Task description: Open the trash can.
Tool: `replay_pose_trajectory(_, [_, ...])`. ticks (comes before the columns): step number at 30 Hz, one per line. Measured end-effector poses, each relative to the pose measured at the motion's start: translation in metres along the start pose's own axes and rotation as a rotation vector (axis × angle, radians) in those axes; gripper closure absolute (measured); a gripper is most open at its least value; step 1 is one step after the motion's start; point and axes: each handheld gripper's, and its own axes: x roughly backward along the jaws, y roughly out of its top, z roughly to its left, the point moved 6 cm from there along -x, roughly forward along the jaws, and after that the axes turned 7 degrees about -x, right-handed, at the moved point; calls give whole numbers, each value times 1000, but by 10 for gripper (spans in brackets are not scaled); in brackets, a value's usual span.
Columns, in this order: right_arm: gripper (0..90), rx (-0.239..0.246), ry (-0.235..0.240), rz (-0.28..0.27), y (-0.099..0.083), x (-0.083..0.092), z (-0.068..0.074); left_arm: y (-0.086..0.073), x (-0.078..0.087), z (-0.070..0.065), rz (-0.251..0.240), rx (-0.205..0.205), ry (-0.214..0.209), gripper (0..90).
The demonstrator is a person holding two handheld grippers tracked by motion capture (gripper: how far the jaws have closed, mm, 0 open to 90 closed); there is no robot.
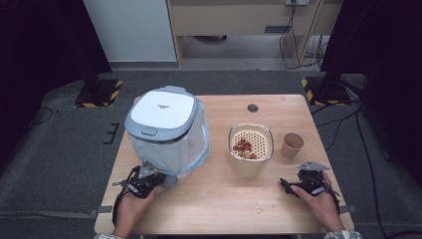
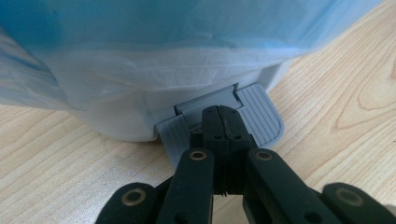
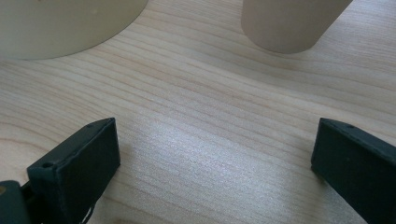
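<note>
A white pedal bin (image 1: 164,129) with a grey-rimmed lid stands on the left of the wooden table (image 1: 219,199), its lid down and a pale blue bag liner (image 2: 187,51) hanging over its sides. Its grey ribbed pedal (image 2: 261,116) sticks out at the base, also seen from above as pedal (image 1: 169,180). My left gripper (image 2: 225,116) is shut with nothing between its jaws, and its tips lie on top of the pedal. In the high view the left gripper (image 1: 158,180) sits at the bin's foot. My right gripper (image 3: 215,140) rests open on the table, also seen as right gripper (image 1: 284,184).
A beige container (image 1: 250,149) with a perforated insert and reddish bits stands mid-table; its wall (image 3: 60,23) lies ahead of the right gripper. A paper cup (image 1: 292,145) stands to its right, also seen as cup (image 3: 289,23). Bare wood lies between the hands.
</note>
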Motion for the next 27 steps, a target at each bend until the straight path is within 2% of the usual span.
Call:
replay_pose_trajectory(8, [14,1,0,0,0,0,0,-1,-2,0,9,8,-1,900])
replay_pose_trajectory(15, [14,1,1,0,0,0,0,-3,-8,1,47,-1,-7,900])
replay_pose_trajectory(27, [14,1,1,0,0,0,0,-3,-10,2,48,6,-15,900])
